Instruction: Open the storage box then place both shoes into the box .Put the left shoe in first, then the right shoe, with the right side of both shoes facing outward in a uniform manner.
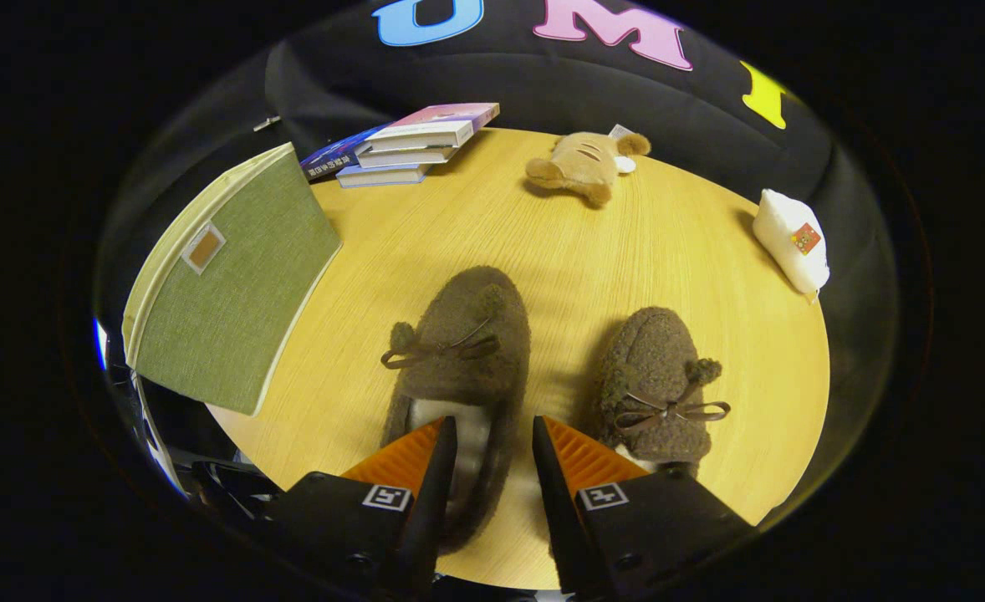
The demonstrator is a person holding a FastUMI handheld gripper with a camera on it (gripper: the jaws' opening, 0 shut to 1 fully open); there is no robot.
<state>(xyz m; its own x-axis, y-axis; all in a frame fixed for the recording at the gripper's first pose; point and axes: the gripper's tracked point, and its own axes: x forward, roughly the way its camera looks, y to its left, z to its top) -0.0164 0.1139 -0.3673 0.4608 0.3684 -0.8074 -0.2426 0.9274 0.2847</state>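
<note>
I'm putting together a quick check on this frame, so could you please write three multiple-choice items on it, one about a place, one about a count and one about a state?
1. Where does the plush toy lie?
A. on the table beyond both shoes
B. inside the storage box
C. between the fingers

2. How many books are in the stack of books?
A. one
B. three
C. six

3. How does the gripper stand?
A. shut on the plush toy
B. shut on the white packet
C. open, over the heel of the left-hand shoe

Answers:
1 A: the toy rests near the table's far edge, past the shoes.
2 B: three books lie piled beyond the green storage box.
3 C: a gap shows between the fingers, with the rim of the left-hand shoe between them and the right-hand shoe beside.
</note>
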